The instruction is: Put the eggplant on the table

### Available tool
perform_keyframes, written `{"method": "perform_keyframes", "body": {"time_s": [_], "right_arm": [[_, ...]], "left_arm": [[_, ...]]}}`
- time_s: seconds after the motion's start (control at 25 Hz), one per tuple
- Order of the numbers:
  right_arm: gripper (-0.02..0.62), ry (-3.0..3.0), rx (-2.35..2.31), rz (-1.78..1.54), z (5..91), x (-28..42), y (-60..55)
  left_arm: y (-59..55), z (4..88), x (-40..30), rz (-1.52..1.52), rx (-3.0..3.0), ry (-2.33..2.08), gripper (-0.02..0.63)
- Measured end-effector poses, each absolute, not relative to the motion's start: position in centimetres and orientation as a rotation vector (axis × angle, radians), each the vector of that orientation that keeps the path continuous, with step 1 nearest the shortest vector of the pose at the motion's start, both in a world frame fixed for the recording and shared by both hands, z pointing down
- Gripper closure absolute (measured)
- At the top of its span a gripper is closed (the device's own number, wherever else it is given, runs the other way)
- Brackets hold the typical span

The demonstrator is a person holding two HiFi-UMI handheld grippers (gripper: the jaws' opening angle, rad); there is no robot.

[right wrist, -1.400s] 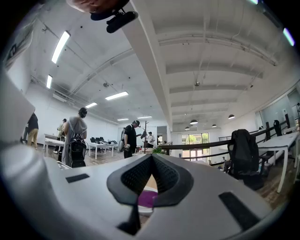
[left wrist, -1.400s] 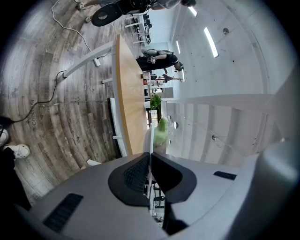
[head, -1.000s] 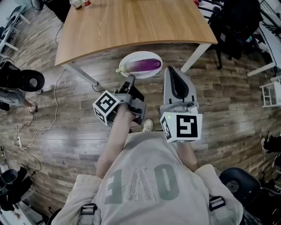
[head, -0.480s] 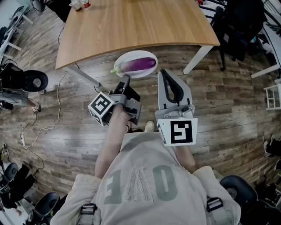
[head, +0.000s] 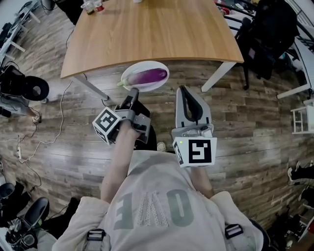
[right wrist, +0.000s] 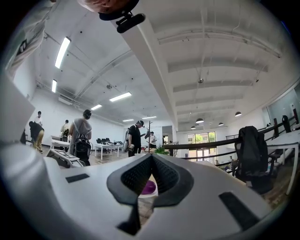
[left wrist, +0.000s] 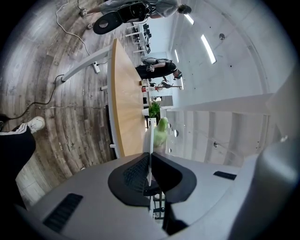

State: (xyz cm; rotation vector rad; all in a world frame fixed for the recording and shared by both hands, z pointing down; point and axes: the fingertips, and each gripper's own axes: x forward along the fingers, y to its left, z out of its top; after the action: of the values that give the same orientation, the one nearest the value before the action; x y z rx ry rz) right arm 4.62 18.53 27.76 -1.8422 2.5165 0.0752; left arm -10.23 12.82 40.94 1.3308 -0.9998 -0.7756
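Note:
A purple eggplant with a green stem lies on a white plate, which hangs in the air just in front of the wooden table, above the wood floor. My left gripper is shut on the plate's near rim. In the left gripper view the thin plate edge stands between the jaws of that left gripper, with the green stem beyond. My right gripper is shut and empty, to the right of the plate. In the right gripper view a bit of eggplant shows under that right gripper.
White table legs stand at the near corners. A chair with black bags is at the right, small bottles sit at the table's far left, and cables run over the floor at left. People stand in the distance.
The left gripper has carried the plate and eggplant to the left in the head view. The right gripper has shifted left alongside it. Both stay shut.

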Motion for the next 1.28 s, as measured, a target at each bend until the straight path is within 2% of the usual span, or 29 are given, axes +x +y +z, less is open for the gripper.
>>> {"method": "perform_keyframes", "body": {"time_s": [1.28], "right_arm": [[0.577,2.49,-1.841,0.121,28.6,5.6,16.0]], "left_arm": [[8.8,39.9,-10.3,-0.821,1.393,-0.984,0.588]]}}
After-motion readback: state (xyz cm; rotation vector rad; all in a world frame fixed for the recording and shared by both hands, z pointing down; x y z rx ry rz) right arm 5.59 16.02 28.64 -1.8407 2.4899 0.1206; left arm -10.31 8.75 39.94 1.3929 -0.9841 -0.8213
